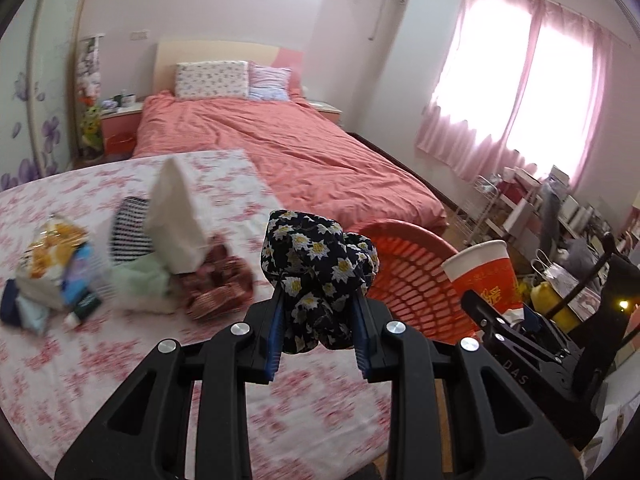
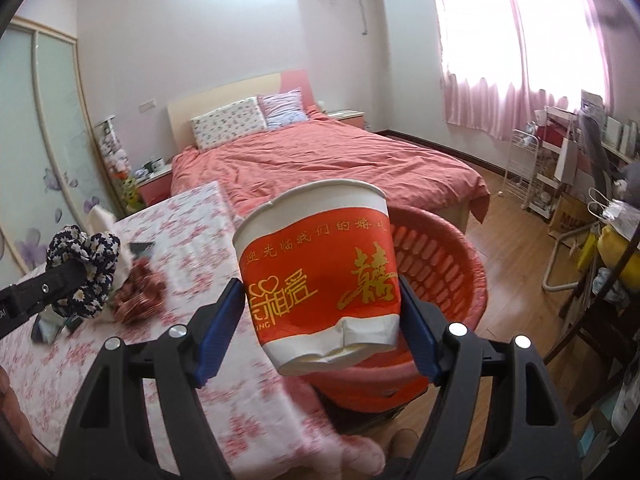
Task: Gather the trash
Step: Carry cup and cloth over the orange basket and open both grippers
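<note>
Crumpled floral cloth (image 1: 318,276) pinched in the left claw (image 1: 318,312), dented paper cup (image 2: 318,276) clamped by the right claw (image 2: 320,320), slotted plastic basket (image 2: 440,264) seen behind.

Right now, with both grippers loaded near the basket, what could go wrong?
1. The paper cup is already crumpled at its base; the right gripper could crush it further or lose it short of the red basket.
2. The floral cloth in the left gripper may not be trash.
</note>
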{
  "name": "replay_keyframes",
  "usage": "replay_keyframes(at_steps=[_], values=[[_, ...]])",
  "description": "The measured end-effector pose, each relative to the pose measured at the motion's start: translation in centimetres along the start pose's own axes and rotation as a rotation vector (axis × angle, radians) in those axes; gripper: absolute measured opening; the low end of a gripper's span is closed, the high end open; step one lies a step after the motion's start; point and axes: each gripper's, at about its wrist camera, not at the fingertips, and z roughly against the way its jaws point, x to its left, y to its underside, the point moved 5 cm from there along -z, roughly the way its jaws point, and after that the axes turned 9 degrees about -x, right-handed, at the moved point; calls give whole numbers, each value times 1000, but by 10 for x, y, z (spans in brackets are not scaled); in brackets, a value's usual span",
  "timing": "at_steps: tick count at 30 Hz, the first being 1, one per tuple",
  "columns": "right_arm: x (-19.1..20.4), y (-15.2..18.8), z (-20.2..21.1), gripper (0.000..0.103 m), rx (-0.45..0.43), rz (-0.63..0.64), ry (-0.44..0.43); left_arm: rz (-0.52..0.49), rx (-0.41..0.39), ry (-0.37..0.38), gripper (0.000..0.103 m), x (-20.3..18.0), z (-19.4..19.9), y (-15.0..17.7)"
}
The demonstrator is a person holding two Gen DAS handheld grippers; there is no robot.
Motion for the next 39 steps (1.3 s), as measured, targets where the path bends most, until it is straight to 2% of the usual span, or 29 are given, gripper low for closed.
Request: replay_keyframes(at_steps=[14,23,31,39], values=[[-48,-8,-47,73,1,-92,31,-46,90,98,29,-52,-58,12],[-67,-12,-69,73,-4,-162,40,-73,132,122,29,-75,-88,18],[-80,-19,-84,74,-1,-214,13,-79,158,124,29,-82,-107,19],[-89,-18,-85,81,2,-229,14,-73,187,117,52,-79,-115,26]])
